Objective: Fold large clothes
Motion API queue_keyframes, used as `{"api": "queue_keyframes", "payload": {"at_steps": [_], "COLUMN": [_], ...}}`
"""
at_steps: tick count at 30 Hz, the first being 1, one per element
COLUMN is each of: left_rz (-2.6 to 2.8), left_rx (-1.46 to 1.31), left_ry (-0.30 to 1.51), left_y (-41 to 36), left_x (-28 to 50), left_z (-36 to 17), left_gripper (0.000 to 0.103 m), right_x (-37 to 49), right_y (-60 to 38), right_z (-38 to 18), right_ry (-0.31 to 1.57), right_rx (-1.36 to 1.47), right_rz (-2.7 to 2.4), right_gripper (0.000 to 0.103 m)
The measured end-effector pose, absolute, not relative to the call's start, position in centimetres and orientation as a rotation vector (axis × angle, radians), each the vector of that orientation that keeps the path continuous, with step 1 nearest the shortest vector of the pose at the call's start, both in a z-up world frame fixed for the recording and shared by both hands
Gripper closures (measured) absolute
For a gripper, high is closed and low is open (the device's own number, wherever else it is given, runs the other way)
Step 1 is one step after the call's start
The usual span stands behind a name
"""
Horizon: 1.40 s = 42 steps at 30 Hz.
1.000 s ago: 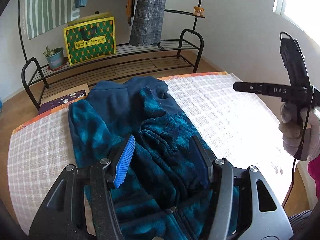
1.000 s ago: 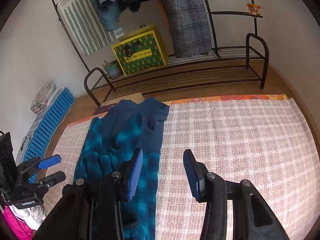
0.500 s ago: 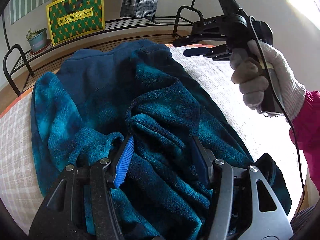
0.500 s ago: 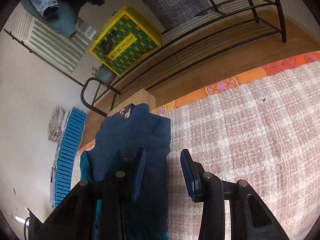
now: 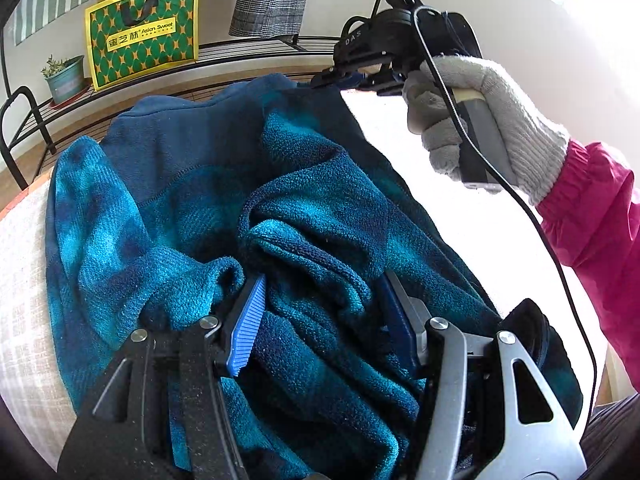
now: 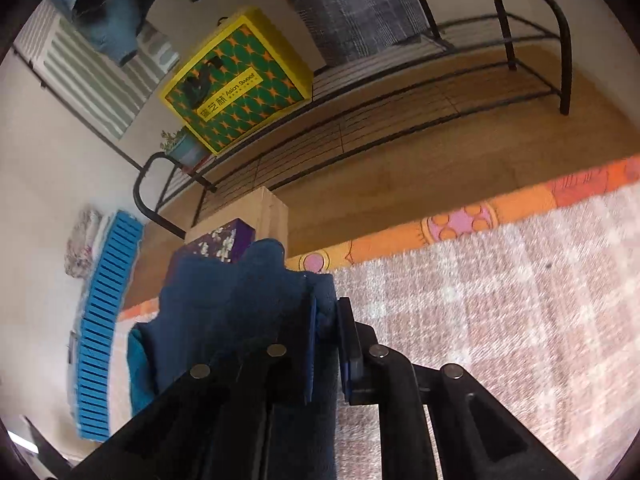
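A teal and navy fleece jacket (image 5: 192,184) lies rumpled on the checked tablecloth (image 6: 500,300). My left gripper (image 5: 324,312) is pushed down into the near part of the fleece. Its jaws stand apart with a thick fold lying loose between them. In the left wrist view my right gripper (image 5: 340,80), carried by a gloved hand (image 5: 480,120), sits at the jacket's far navy edge. In the right wrist view the right gripper (image 6: 326,320) is closing, and its pads pinch the navy edge of the jacket (image 6: 224,304) beside the cloth.
Beyond the table's orange-patterned edge (image 6: 460,224) stands a black metal rack (image 6: 400,92) with a yellow-green bag (image 5: 142,32) and a potted plant (image 5: 66,82). A cardboard box (image 6: 264,212) and a blue slatted crate (image 6: 108,320) sit on the floor at left. A pink sleeve (image 5: 600,220) is at right.
My left gripper dropped from above the jacket into the fleece. My right gripper swung over to the jacket's far navy edge and closed on it.
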<state>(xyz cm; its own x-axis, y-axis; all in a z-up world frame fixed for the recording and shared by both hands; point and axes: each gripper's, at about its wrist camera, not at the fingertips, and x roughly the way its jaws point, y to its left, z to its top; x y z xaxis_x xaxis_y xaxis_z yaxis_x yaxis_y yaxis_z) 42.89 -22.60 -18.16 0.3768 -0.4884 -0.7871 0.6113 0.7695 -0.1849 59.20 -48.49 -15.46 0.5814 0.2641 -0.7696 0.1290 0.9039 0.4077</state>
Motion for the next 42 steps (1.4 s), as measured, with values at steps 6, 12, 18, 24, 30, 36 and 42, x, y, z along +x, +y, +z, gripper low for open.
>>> {"api": "queue_keyframes", "payload": {"at_steps": [6,12,18,24,30,36,42], "left_rz": [-0.716,-0.711,-0.729,-0.562,-0.377,-0.377,-0.435], "left_rx": [0.141,0.132,0.039,0.031,-0.168,-0.408,-0.362], "left_ry": [0.959,0.947,0.89,0.823,0.954,1.061,1.059], "left_y": [-22.7,-22.5,-18.5,-10.4,-2.7,-0.3,-3.3], "left_x": [43.9,43.6,42.4,45.5,54.8,60.5,62.8], "left_z": [-18.7,-18.2,-13.5,-9.7,-14.4,-20.1,-21.2], "left_gripper": [0.044,0.044,0.044,0.041,0.041,0.041,0.044], "right_x": [62.2,59.9,55.1,54.3,54.9,56.4,57.3], "right_y": [-44.4,-46.9,-48.2,-50.0,-49.4,-47.8,-45.7], "right_z": [-13.9,-12.0,-11.2,-14.6,-17.3,-18.1,-18.7], "right_ry": [0.938,0.899,0.889,0.94,0.97,0.961,0.974], "right_rx": [0.097,0.251,0.291,0.423,0.478,0.478,0.417], "right_rz": [0.019,0.122,0.214,0.223,0.258,0.292,0.31], "right_gripper": [0.103,0.098,0.062,0.06,0.054,0.051,0.094]}}
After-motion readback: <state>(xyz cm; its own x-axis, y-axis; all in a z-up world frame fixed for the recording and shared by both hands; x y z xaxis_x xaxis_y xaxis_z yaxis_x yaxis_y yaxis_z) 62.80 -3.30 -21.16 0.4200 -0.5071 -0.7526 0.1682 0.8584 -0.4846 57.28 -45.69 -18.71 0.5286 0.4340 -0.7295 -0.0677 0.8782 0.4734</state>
